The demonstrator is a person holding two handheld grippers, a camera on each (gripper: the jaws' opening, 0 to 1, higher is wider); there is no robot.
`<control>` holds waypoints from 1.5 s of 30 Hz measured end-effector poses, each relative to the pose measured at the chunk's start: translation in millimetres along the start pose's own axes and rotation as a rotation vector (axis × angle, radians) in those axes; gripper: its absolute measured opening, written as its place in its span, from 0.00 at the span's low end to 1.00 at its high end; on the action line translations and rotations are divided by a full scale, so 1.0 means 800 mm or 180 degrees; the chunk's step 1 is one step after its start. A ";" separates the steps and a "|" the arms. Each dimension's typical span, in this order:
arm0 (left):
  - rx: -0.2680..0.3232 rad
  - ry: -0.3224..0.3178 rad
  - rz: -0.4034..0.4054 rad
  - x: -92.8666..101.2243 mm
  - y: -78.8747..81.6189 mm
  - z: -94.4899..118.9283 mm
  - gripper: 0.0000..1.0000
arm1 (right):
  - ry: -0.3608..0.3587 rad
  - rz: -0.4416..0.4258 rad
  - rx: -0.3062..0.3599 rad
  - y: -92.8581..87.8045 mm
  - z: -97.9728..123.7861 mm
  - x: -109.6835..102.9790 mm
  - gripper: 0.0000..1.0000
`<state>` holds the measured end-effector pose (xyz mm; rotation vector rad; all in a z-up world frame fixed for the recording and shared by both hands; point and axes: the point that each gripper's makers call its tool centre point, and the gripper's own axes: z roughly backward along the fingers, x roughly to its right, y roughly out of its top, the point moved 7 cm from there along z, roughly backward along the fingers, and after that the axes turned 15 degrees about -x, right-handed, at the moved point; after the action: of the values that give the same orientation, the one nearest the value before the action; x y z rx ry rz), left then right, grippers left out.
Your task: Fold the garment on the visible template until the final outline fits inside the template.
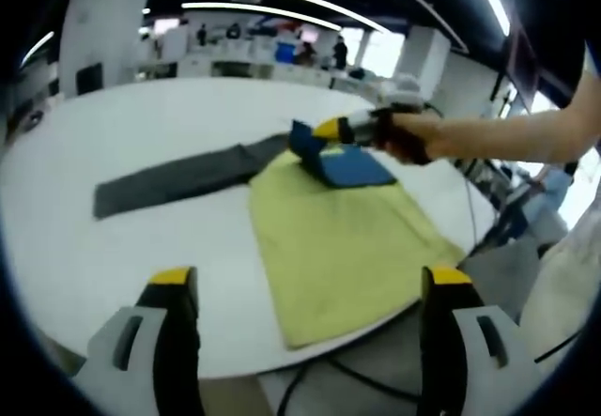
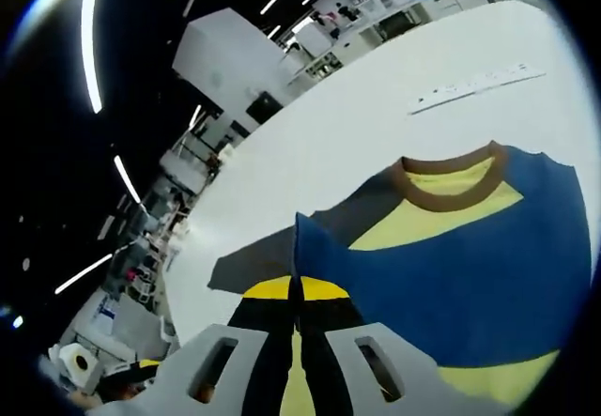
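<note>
A blue garment (image 1: 349, 164) with a brown collar (image 2: 449, 186) lies on the far part of a yellow-green template (image 1: 343, 242) on a white round table (image 1: 141, 247). My right gripper (image 2: 296, 308) is shut on an edge of the blue fabric, which stands up in a fold over its fingertips. In the left gripper view the right gripper (image 1: 321, 132) comes in from the right in a person's hand and holds the garment's far left corner lifted. My left gripper (image 1: 310, 327) hangs open above the table's near edge, jaws wide apart, nothing between them.
A long dark grey cloth (image 1: 178, 177) lies flat left of the template, touching its far corner. A white strip (image 2: 479, 83) rests farther out on the table. The person's forearm (image 1: 512, 134) reaches over the right side. Desks and people stand far behind.
</note>
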<state>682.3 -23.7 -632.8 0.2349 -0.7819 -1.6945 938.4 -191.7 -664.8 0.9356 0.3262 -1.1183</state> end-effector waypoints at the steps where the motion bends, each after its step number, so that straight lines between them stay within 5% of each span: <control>1: 0.0001 -0.0004 0.0005 0.000 0.000 0.000 0.95 | 0.0007 -0.0008 -0.0019 -0.001 -0.003 0.000 0.01; 21: -0.0036 -0.0018 0.0020 -0.001 -0.002 -0.005 0.95 | -0.0026 0.0016 -0.0226 -0.017 -0.040 -0.011 0.01; 40: -0.0044 -0.0011 0.0048 -0.004 -0.006 -0.004 0.95 | 0.0002 0.0292 -0.0205 -0.017 -0.050 -0.022 0.02; 45: -0.0043 -0.0013 0.0050 -0.003 -0.007 -0.004 0.95 | 0.0075 0.0376 -0.0160 -0.014 -0.055 -0.032 0.16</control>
<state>680.5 -22.3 -639.1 0.2154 -0.7734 -1.6853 926.6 -143.2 -679.8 0.9126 0.3128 -0.9875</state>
